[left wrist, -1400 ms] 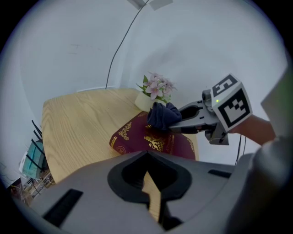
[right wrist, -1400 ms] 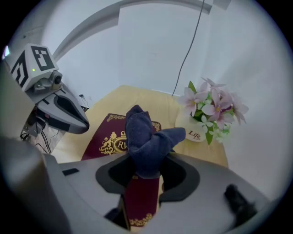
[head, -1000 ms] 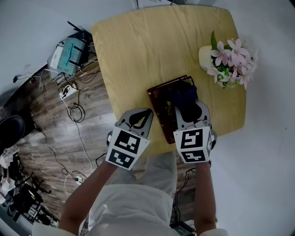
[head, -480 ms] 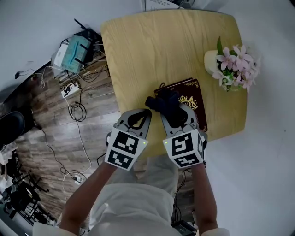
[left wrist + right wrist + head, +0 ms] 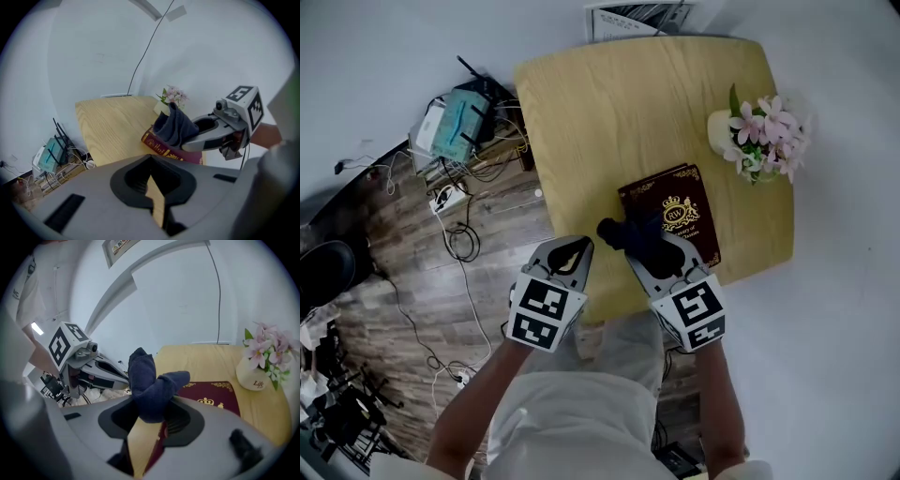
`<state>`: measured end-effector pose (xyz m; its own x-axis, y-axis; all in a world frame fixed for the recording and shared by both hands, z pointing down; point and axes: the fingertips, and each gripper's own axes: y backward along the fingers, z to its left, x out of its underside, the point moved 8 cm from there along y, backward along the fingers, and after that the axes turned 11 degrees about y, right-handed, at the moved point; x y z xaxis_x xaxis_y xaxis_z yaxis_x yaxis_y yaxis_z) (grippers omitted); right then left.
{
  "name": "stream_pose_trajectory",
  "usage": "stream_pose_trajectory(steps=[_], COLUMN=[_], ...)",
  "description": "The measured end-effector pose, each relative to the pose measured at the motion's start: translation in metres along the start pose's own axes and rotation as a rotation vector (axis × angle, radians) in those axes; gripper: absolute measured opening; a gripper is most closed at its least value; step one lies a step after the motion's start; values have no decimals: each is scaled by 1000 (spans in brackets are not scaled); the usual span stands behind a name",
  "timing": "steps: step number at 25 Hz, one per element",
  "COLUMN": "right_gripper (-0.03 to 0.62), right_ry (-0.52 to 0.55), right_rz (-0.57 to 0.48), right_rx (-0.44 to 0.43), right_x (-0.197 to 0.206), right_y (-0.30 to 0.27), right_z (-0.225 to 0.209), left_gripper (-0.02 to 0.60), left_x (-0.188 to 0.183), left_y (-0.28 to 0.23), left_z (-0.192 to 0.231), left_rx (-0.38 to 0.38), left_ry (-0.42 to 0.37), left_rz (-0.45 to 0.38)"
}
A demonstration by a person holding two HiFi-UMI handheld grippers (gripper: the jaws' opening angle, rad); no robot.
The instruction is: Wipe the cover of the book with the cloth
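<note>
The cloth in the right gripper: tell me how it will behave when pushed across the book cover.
Probably floppy: the cloth bunches and folds over itself in the right gripper, whose jaws are shut on it. Likely light: its loose ends stand up unsupported. It may drag on the book rather than glide, as it looks fuzzy.

Left gripper (image 5: 151,161) jaws together, empty. Beyond, right gripper (image 5: 188,140) pinches dark cloth (image 5: 175,125) above maroon book (image 5: 159,146), wooden table (image 5: 112,126).

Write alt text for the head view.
Seen from above, the right gripper holds a dark blue cloth at the left edge of a maroon book on a wooden table. The left gripper hovers empty beside it; a pot of pink flowers stands past the book.
</note>
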<state>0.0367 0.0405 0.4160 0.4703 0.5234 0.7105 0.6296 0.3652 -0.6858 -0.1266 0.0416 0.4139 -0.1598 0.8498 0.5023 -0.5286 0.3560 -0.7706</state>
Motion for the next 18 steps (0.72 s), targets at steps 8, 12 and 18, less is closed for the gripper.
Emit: stream_pose_trajectory(steps=[8, 12, 18], right_gripper=[160, 156, 156], right_ry=[-122, -162, -192], right_rz=[-104, -156, -247], right_rx=[92, 145, 241], right_x=[-4, -8, -21], right_y=[50, 80, 124], right_z=[11, 19, 28], left_gripper=[6, 6, 6], left_x=[-17, -24, -39], left_y=[37, 57, 88], left_z=[-6, -19, -38], left_rx=[26, 48, 86], left_ry=[-16, -24, -22], left_rz=[-69, -103, -178])
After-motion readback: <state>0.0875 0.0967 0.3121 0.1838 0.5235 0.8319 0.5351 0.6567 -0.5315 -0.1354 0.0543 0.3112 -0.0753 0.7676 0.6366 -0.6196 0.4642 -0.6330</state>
